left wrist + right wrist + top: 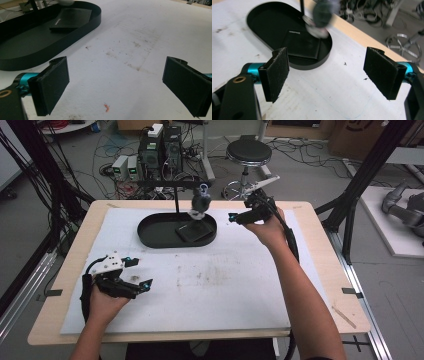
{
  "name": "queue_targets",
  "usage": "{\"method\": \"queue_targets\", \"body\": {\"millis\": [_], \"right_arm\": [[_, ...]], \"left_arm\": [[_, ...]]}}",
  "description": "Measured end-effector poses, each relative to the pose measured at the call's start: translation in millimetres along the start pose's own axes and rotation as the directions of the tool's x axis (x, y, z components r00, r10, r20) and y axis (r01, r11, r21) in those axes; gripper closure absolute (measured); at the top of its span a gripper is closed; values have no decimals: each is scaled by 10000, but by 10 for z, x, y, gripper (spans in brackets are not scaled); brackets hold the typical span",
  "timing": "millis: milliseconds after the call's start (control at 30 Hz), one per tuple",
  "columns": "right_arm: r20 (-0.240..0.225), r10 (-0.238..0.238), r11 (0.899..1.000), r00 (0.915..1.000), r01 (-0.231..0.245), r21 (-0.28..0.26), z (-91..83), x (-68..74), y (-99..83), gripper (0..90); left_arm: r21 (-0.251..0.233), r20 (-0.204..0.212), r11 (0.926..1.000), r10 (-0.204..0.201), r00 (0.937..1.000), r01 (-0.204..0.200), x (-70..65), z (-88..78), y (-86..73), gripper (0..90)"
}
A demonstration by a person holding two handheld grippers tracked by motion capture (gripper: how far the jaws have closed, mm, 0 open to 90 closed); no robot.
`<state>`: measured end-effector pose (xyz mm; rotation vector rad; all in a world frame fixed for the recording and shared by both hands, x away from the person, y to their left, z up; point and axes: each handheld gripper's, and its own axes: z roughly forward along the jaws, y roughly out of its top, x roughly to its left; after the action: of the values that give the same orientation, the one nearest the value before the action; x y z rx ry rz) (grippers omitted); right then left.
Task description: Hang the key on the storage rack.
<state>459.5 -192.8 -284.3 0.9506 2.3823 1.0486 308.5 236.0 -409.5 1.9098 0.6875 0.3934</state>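
Note:
A black oval tray (150,232) lies at the back of the white mat, with a flat black square case (194,232) in its right end. Over that end a round grey and white object (200,202) hangs from a thin black stand (176,195). My left gripper (140,272) rests open near the front left of the mat, nothing between its pads. My right gripper (240,212) is held open just right of the tray, also with nothing in it. The left gripper view has the tray (37,47) and case (71,18) ahead of the gripper (120,82). The right gripper view has the gripper (330,71), the case (302,45) and the blurred hanging object (322,17).
The white mat (220,285) is stained in the middle, and a tiny orange scrap (107,107) lies on it. A wooden table edge (325,250) frames the mat. Beyond the table stand a stool (248,155), computer boxes (160,147) and cables.

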Motion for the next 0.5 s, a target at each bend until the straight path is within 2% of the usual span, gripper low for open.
{"method": "queue_targets", "body": {"millis": [167, 300, 367, 467, 500], "right_arm": [[-399, -216, 9998, 9990, 216, -15, -98, 46, -244, 213], [-666, -167, 9999, 9976, 168, 0, -125, 61, -470, 213], [-898, -43, 9997, 9960, 63, 226, -123, 63, -574, 212], [-1131, -13, 10000, 9936, 22, 75, -152, 74, -752, 212], [-1270, 23, 9999, 9919, -42, -148, -172, 76, -833, 212]], "left_arm": [[42, 83, 10000, 41, 10000, -41, -5, 85, 28, 70], [-44, 132, 10000, -81, 9999, 82, 19, 91, 28, 70], [-70, 138, 9999, -148, 9998, 149, 36, 79, 23, 70], [-80, 153, 9998, -184, 9997, 185, 41, 75, 14, 70], [-87, 162, 9998, -197, 9997, 199, 41, 77, 11, 70]]}}
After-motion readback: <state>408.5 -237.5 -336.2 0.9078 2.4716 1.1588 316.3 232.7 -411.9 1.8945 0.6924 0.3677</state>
